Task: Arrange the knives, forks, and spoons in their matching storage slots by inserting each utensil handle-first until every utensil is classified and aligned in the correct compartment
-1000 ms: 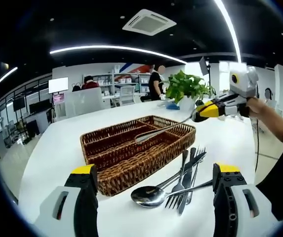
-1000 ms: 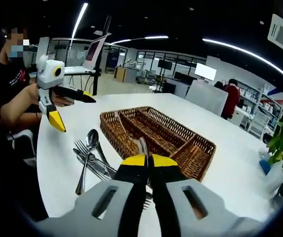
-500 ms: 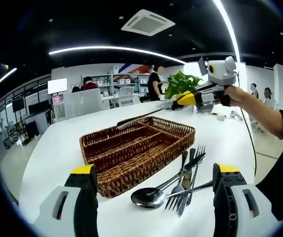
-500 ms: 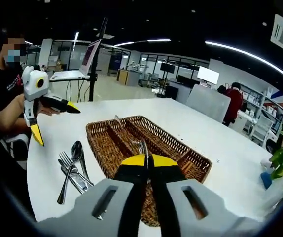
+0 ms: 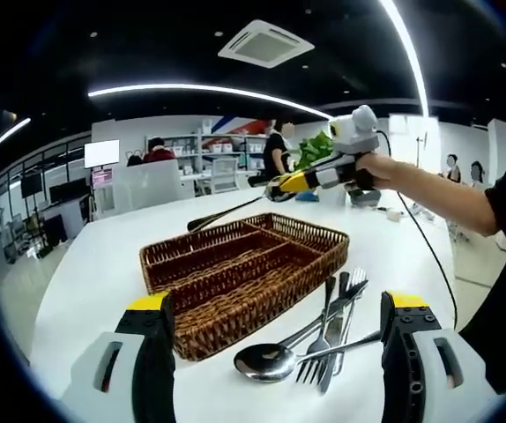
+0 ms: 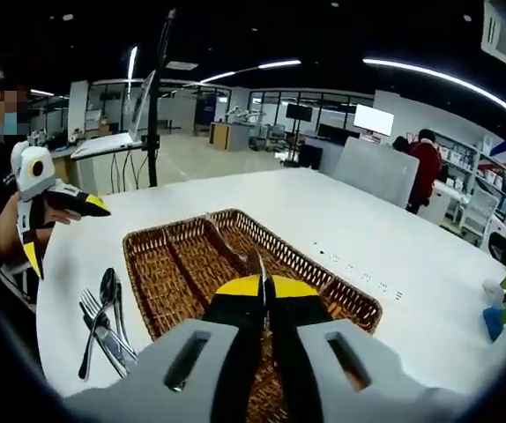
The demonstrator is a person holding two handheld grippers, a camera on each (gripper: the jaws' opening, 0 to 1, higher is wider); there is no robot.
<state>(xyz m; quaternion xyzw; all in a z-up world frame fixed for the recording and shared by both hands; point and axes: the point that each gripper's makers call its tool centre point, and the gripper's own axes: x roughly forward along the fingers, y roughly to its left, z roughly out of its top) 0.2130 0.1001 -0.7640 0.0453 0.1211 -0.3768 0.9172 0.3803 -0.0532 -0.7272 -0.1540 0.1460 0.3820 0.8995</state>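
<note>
In the left gripper view, your left gripper sits low over the white table with its yellow-tipped jaws spread wide and nothing between them, parked near the loose cutlery so it is ready for the next pick. Ahead of it lies the brown woven wicker cutlery tray, its long compartments running away from you. Just right of the tray and touching nothing inside it, the unsorted pile of silver spoons, forks and knives lies on the table, the round spoon bowl nearest you and the fork tines splayed beside it. Further right and higher, your right gripper is held out over the tray's far end, its jaws closed narrow on a long silver utensil whose free end slopes down toward the tray. That slant looks chosen to feed the piece lengthwise into a slot; whether the leading end is the handle I cannot tell, nor which compartment it lines up with. In the right gripper view the same utensil pokes forward from the clamped jaws above the tray. Most of the sorting remains ahead.
</note>
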